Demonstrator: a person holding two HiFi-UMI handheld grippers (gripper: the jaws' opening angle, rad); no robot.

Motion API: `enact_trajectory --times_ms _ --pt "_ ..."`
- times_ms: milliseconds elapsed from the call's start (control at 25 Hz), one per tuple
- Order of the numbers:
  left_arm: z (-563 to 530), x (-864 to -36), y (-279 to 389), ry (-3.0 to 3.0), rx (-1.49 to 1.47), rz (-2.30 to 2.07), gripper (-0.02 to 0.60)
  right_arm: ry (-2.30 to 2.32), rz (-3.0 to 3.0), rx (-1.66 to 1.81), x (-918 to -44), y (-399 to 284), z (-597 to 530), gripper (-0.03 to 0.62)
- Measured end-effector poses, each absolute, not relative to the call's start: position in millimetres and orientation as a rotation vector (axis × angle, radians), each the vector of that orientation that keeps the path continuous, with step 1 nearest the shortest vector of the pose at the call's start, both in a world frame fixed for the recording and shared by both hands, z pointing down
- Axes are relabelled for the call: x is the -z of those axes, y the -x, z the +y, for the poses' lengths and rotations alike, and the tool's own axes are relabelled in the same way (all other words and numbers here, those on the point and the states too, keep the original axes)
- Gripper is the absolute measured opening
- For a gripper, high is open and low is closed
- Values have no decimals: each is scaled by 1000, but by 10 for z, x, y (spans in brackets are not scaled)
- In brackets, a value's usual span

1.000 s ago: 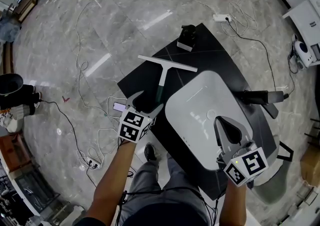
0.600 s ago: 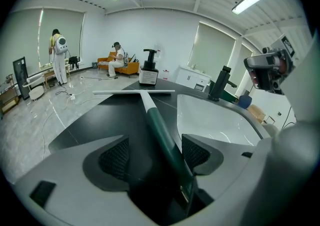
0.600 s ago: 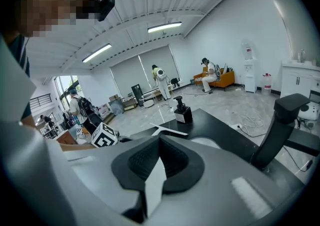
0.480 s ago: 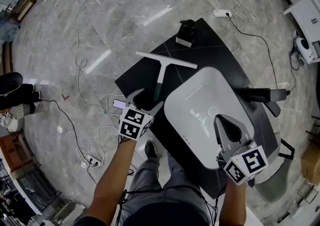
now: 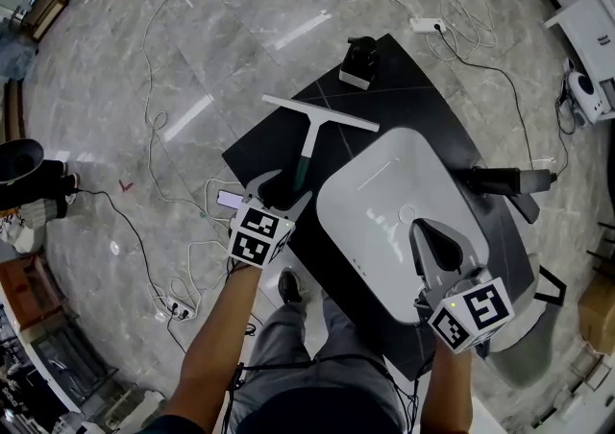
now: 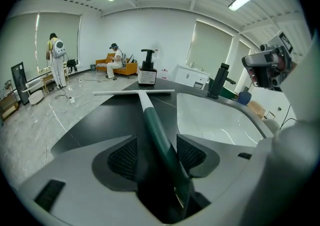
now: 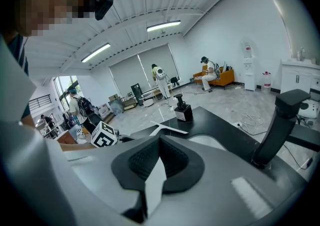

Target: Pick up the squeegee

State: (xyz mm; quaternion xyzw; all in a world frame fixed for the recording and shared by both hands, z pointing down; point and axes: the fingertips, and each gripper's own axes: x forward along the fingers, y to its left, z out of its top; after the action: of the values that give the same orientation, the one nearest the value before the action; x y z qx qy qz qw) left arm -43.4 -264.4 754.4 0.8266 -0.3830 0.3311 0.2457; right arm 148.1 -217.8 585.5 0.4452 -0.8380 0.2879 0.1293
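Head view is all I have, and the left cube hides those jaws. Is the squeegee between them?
Observer: Yes. The left gripper view shows the squeegee handle running between the jaws of the left gripper. They have just been closing, but the pads don't press it yet.
Operator: Centred?
Observer: No. It lies nearer the pad at that view's right, with a gap at the other.
Operator: Right gripper?
Observer: The right gripper has its jaws together, with nothing between them.

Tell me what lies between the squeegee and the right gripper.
In the head view, a strip of black countertop and then the white sink basin lie between the squeegee and the right gripper, which hangs over the basin.
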Motion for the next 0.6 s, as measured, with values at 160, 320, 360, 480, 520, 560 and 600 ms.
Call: enact_trajectory --times_ms 160,320,360,480,520,560,600 --pt "-2643 -7545 455 -2268 -915 -1044 197 -1287 -2433 -851 -5882 -1422 -2152 9" --pt "-2652 -7546 484 -2271 -939 -1048 138 -1282 -2432 -858 -5883 -1370 -2132 9" --pt "-2655 -7545 483 -2270 -939 -1047 138 -1283 -2431 -860 -5885 -1366 -2127 9" --pt "-2651 -7547 483 -2263 -937 -1043 135 -1283 -2426 -867 -5897 -1355 -2110 9" --pt "-2651 -7550 488 -2259 -937 -1043 135 -1283 -2425 -869 -5902 -1348 -2107 9" --pt "-2654 -7554 495 -2254 -934 -1043 133 -1283 -2425 -871 -5906 -1341 -2106 9" --pt "-2661 -7556 506 -2246 -929 -1046 130 -1282 -2425 -872 -5908 -1334 -2106 9"
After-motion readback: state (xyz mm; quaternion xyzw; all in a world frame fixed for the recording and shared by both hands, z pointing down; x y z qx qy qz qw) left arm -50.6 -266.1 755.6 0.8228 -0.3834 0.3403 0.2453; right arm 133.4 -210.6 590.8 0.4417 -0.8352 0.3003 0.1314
